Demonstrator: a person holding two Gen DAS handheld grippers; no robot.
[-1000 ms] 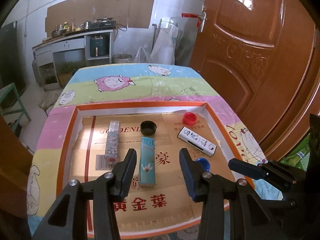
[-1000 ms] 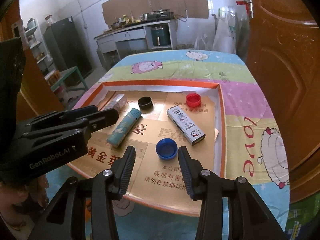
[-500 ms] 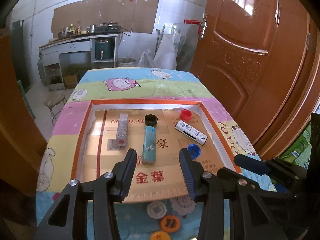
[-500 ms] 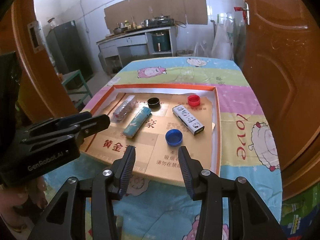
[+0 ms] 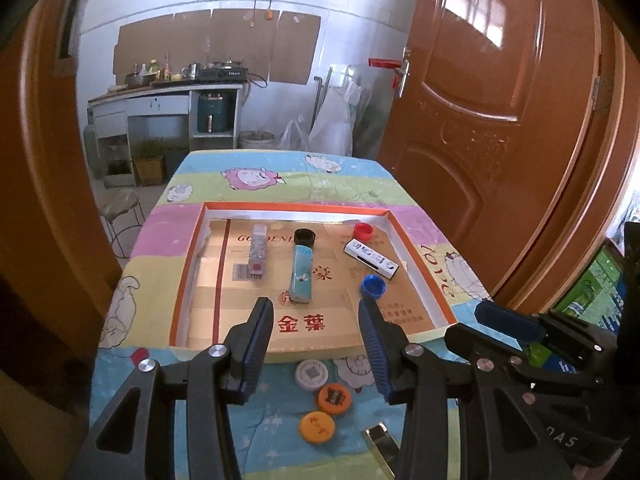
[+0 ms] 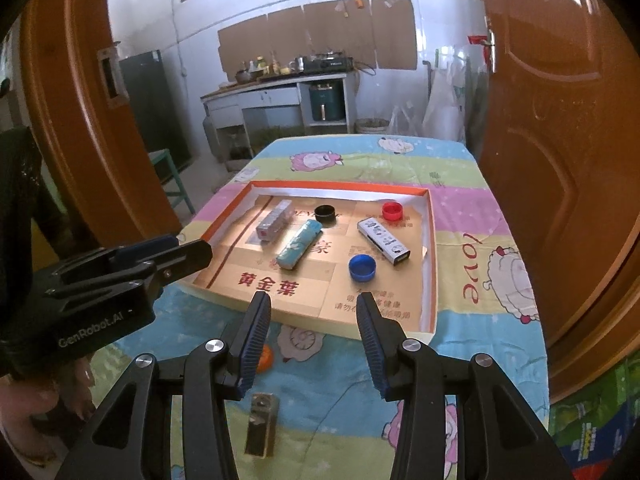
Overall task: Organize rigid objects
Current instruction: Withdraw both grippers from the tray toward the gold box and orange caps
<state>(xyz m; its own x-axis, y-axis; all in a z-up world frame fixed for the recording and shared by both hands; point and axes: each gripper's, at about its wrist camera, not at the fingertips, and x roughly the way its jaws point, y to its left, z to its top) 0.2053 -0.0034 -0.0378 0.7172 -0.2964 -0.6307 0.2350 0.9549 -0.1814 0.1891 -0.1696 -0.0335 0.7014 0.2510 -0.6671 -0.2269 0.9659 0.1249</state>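
Observation:
An orange-rimmed cardboard tray (image 5: 182, 280) (image 6: 431, 248) lies on the cartoon tablecloth. In it lie a teal lighter (image 5: 302, 274) (image 6: 299, 243), a clear patterned lighter (image 5: 257, 252) (image 6: 275, 220), a white printed box (image 5: 371, 259) (image 6: 383, 241), a black cap (image 5: 305, 236) (image 6: 325, 213), a red cap (image 5: 363, 231) (image 6: 392, 211) and a blue cap (image 5: 373, 285) (image 6: 362, 267). My left gripper (image 5: 316, 322) and right gripper (image 6: 313, 316) both hang open and empty above the tray's near edge.
On the cloth in front of the tray lie a white cap (image 5: 311, 374), two orange caps (image 5: 334, 398) (image 5: 317, 427) and a metal lighter (image 6: 262, 424) (image 5: 380, 442). Brown doors (image 5: 500, 140) stand at the right and left. A kitchen counter (image 5: 160, 92) is beyond the table.
Both grippers have pulled back and up from the tray, so the whole tray and the caps and metal lighter on the near cloth now show. Jaws unchanged.

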